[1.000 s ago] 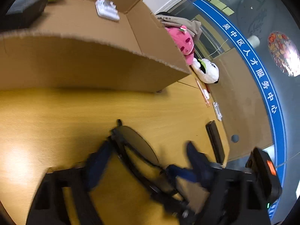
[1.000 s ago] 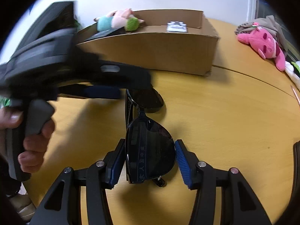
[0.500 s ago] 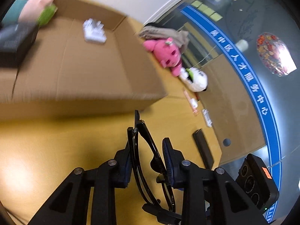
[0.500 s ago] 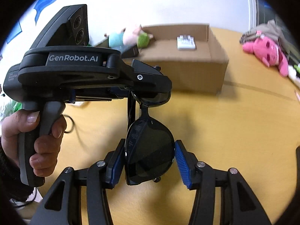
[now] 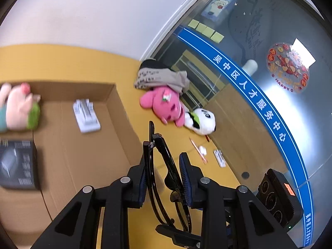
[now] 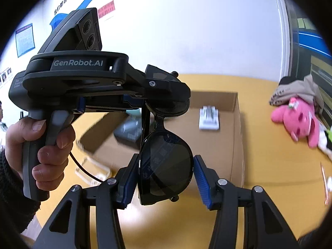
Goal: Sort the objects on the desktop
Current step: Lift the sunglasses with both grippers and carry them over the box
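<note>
My left gripper (image 5: pixel 164 178) was clamped on the sunglasses (image 6: pixel 166 164) above the box (image 6: pixel 236 128), right gripper (image 6: pixel 166 181) spread loose around one lens.

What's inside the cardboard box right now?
In the box: a plush toy, a white pack, a black carton. The left gripper hides part.

The yellow table (image 5: pixel 68 58) carries a cardboard box (image 5: pixel 87 155), pink plush (image 5: pixel 164 103), panda plush (image 5: pixel 201 120) and a pen (image 5: pixel 198 150).

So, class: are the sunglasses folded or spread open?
Folded: in the left wrist view the sunglasses have temple arms lying flat against the frame.
</note>
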The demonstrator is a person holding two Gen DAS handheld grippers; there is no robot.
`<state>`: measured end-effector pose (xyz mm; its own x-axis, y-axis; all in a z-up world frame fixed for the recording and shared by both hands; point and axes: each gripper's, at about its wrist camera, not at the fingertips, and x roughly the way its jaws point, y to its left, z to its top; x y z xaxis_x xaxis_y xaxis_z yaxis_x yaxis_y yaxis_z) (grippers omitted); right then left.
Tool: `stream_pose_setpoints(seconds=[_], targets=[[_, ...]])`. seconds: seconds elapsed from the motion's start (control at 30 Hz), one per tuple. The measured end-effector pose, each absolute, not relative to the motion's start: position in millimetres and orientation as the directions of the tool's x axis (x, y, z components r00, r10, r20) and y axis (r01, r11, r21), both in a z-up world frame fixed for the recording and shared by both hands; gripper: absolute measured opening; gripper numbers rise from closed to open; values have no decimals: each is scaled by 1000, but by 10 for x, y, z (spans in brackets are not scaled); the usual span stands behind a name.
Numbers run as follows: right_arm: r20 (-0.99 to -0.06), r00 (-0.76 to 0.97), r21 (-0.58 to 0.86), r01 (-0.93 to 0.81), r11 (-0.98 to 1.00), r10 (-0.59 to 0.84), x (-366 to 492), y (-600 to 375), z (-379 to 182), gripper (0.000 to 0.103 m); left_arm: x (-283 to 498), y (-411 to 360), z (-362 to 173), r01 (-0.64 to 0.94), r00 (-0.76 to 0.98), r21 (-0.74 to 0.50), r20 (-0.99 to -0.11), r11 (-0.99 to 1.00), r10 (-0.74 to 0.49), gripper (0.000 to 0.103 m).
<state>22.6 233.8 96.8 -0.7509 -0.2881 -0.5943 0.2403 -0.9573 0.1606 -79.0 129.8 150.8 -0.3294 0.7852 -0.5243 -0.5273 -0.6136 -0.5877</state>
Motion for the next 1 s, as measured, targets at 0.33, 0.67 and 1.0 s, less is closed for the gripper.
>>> stream_pose_setpoints(seconds=[0.33,0.67,1.0], targets=[[-633,-709,248,194,-949,-310,-596,2654,901,50,-1680,1501,1357,-452,-253,-658,-552,-602,794,28],[-782,-548,285,109,-952,-296,-1291,2769,275,49,-2361,1749,577,-345,-131,-699,-625,-626,770,27],[-905,-411,120,11,-993,-114,-1500,2651,-67,47,-2490,1806,-164,-183,-20,-773,-614,-607,789,27]])
